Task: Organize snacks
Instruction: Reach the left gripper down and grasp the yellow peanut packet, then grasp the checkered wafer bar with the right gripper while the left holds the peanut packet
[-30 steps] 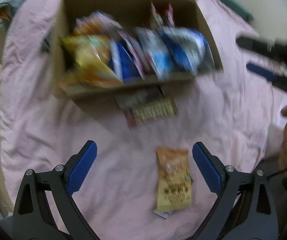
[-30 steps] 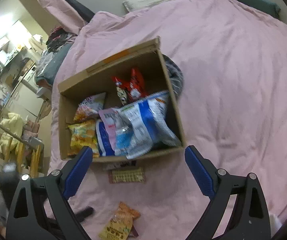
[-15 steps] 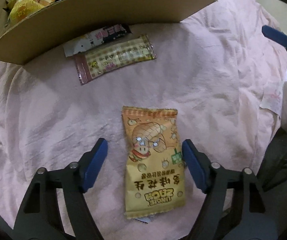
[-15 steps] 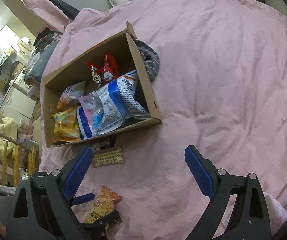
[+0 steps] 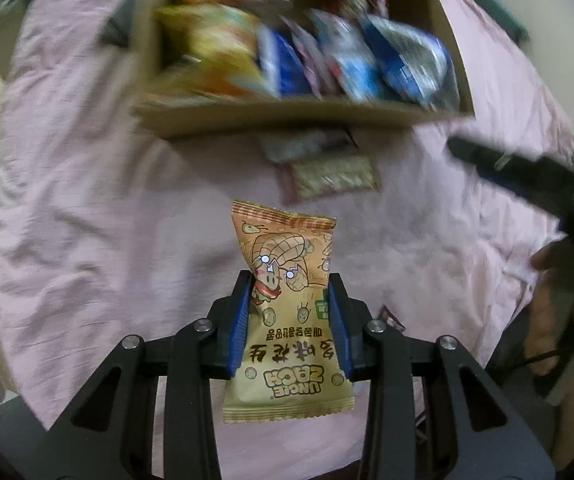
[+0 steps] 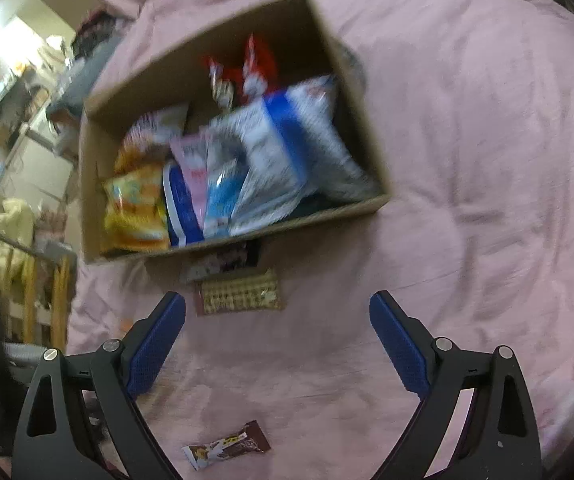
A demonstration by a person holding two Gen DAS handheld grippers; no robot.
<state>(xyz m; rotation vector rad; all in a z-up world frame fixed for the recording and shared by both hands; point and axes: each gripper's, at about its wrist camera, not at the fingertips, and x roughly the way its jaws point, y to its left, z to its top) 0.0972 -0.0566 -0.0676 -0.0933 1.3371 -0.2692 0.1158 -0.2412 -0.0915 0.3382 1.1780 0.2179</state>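
Observation:
My left gripper (image 5: 289,284) is shut on an orange peanut snack packet (image 5: 287,304) and holds it above the pink bedspread (image 5: 87,208). Ahead stands a cardboard box (image 5: 287,114) holding several snack bags; it also shows in the right wrist view (image 6: 227,240). A checked wafer packet (image 5: 333,178) and a dark packet (image 5: 307,144) lie in front of the box. My right gripper (image 6: 278,312) is open and empty above the bedspread, with the wafer packet (image 6: 239,294) just ahead. A small brown chocolate bar (image 6: 227,448) lies between its arms.
The right gripper's handle and the hand holding it (image 5: 547,216) are at the right in the left wrist view. Shelving and a wooden rail (image 6: 15,264) stand beyond the bed's left edge. A grey cloth (image 6: 351,64) lies behind the box.
My left gripper closed on the orange packet and lifted it off the bedspread toward the box. My right gripper moved closer to the box and the wafer packet.

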